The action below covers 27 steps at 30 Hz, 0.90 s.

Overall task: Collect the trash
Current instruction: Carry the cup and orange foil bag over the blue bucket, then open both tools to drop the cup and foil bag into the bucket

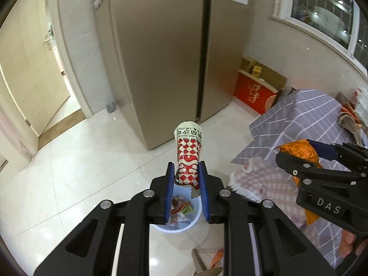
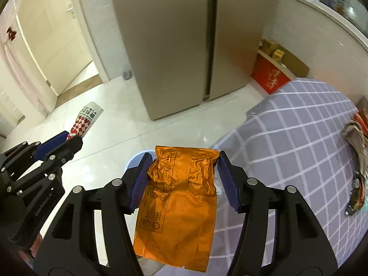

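My left gripper (image 1: 186,185) is shut on a red-and-white checked snack wrapper (image 1: 188,154), which sticks up between the blue pads. Directly below it on the floor stands a pale blue bin (image 1: 178,218) with several wrappers inside. My right gripper (image 2: 184,179) is shut on a crumpled orange packet (image 2: 179,202), hanging over the table edge. A sliver of the bin's rim (image 2: 135,158) shows behind its left pad. The right gripper (image 1: 306,154) with the orange packet (image 1: 296,148) appears at the right of the left wrist view. The left gripper (image 2: 66,138) and checked wrapper (image 2: 86,119) show at the left of the right wrist view.
A table with a grey checked cloth (image 2: 299,149) fills the right, with more wrappers (image 2: 356,184) near its far edge. A tall beige fridge (image 1: 165,57) stands ahead, a red box (image 1: 253,94) beside it. White tiled floor (image 1: 80,161) spreads left toward an open doorway (image 1: 30,69).
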Tool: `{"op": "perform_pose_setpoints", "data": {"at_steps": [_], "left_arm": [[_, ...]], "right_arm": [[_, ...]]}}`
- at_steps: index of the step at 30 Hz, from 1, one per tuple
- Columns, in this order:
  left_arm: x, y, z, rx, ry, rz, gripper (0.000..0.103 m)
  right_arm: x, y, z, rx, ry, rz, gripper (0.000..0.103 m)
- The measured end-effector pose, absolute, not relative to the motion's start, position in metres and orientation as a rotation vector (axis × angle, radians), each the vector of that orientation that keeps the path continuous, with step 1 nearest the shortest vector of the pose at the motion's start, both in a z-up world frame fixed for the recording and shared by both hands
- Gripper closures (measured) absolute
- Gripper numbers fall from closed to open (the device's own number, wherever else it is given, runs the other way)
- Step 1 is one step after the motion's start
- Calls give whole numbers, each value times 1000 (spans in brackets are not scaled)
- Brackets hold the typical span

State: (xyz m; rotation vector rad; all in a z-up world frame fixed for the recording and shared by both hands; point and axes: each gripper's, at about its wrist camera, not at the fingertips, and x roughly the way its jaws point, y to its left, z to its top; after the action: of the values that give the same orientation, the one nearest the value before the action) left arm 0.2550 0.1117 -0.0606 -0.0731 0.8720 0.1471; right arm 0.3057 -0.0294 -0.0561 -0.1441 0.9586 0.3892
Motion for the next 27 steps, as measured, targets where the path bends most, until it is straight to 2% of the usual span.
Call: {"op": "perform_pose_setpoints", "data": {"at_steps": [6, 10, 27], "left_arm": [[260, 134, -74, -100, 908, 191, 80], [269, 147, -85, -129, 930, 209, 63], [239, 200, -105, -173, 981, 342, 62]], "right_arm": [[310, -3, -68, -175, 986, 421, 46], [313, 4, -75, -185, 1004, 426, 46], [316, 55, -101, -252, 1079, 497, 46]]}}
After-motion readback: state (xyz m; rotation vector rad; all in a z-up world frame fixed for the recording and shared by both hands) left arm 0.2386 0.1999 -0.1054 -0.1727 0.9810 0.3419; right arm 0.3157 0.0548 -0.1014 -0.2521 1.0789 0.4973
